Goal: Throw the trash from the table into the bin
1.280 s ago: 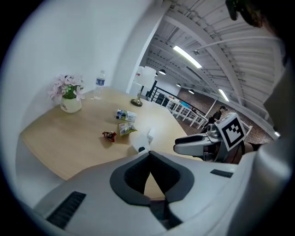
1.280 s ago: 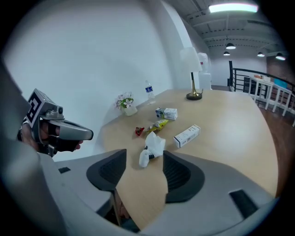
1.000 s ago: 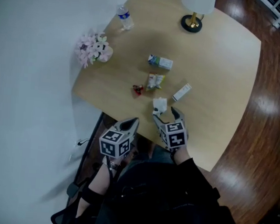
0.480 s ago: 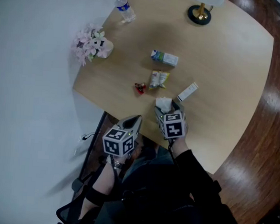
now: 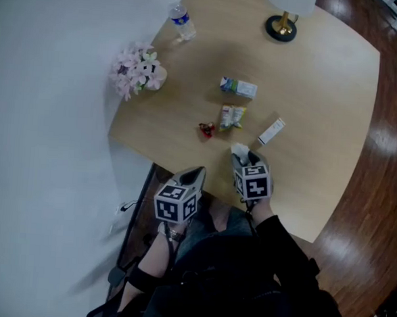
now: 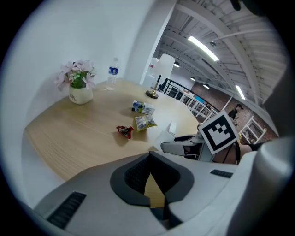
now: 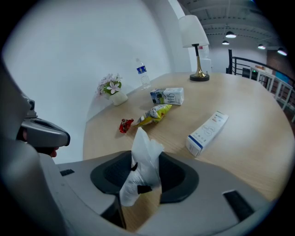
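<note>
On the light wood table (image 5: 325,95) lie a small carton (image 5: 238,88), a yellow snack packet (image 5: 232,116), a red wrapper (image 5: 206,128) and a white box (image 5: 271,132). My right gripper (image 5: 244,158) stands near the table's front edge. Its jaws have just been closing, and a crumpled white tissue (image 7: 145,161) is pinched between them, its top sticking up above the jaws. My left gripper (image 5: 197,171) hangs at the table's near edge, to the left of the right one, with its jaws together and nothing in them. No bin is in view.
A pot of pink flowers (image 5: 138,72) and a water bottle (image 5: 183,22) stand along the table's left edge by the white wall. A lamp (image 5: 284,25) is at the far side. Dark wood floor (image 5: 381,167) lies to the right.
My right gripper has dropped over the white tissue and its jaws have closed around it. The left gripper has sunk a little by the table's near edge.
</note>
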`<state>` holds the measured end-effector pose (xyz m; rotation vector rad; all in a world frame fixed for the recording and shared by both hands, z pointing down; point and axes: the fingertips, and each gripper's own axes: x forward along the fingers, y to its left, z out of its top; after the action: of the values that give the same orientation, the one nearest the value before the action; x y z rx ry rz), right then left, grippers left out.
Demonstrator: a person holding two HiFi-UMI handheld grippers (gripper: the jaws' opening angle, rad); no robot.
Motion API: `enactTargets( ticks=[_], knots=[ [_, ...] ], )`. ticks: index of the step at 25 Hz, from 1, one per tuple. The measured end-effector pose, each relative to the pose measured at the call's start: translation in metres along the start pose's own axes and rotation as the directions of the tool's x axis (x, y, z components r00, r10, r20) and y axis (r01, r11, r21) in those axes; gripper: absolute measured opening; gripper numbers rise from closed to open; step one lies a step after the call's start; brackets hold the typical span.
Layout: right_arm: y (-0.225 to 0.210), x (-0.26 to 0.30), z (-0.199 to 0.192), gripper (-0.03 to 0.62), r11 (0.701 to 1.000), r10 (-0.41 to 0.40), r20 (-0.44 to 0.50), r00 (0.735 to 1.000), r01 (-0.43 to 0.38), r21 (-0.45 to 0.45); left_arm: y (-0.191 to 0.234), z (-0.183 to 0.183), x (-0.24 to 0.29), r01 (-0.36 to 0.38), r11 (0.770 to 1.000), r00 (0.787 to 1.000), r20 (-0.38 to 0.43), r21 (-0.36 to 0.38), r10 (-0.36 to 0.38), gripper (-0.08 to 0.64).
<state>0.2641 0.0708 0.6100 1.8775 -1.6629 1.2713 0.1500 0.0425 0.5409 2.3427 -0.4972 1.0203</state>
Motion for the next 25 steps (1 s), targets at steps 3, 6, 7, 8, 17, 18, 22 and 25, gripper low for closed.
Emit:
enactTargets(
  ticks=[3,6,7,8,17,18,22,25],
  knots=[
    [0.000,-0.030,0.010,0.183,0.999,-0.046,0.045,0.998,0.046,0.013,-0.006,0.010,-0.005,0.076,0.995,0.997,0.003,0.065,-0.077,0.003],
    [0.016,-0.072,0.011,0.181,0.995,-0.077,0.102,0.992,0.070,0.067,-0.010,0.013,-0.029,0.133,0.978,0.991,-0.010,0.163,-0.133,0.003],
    [0.022,-0.084,0.011,0.181,0.994,-0.084,0.121,0.989,0.075,0.083,-0.010,0.015,-0.039,0.149,0.971,0.989,-0.007,0.186,-0.150,0.003],
    [0.029,-0.096,0.010,0.179,0.992,-0.091,0.139,0.986,0.078,0.096,-0.009,0.016,-0.050,0.162,0.965,0.986,-0.002,0.204,-0.165,0.003],
    [0.076,-0.164,-0.014,0.176,0.981,-0.147,0.221,0.964,0.113,0.161,0.009,-0.007,-0.105,0.228,0.925,0.972,-0.011,0.304,-0.236,0.002],
    [0.078,-0.165,-0.019,0.176,0.980,-0.150,0.218,0.964,0.115,0.163,0.011,-0.012,-0.105,0.235,0.928,0.970,-0.014,0.291,-0.241,0.002],
    [0.082,-0.168,-0.024,0.175,0.981,-0.152,0.210,0.966,0.121,0.152,0.015,-0.019,-0.108,0.237,0.937,0.969,0.001,0.256,-0.245,0.002],
    [0.086,-0.165,-0.022,0.175,0.985,-0.137,0.210,0.968,0.112,0.129,0.020,-0.017,-0.113,0.218,0.941,0.973,0.022,0.258,-0.231,0.002]
  ],
)
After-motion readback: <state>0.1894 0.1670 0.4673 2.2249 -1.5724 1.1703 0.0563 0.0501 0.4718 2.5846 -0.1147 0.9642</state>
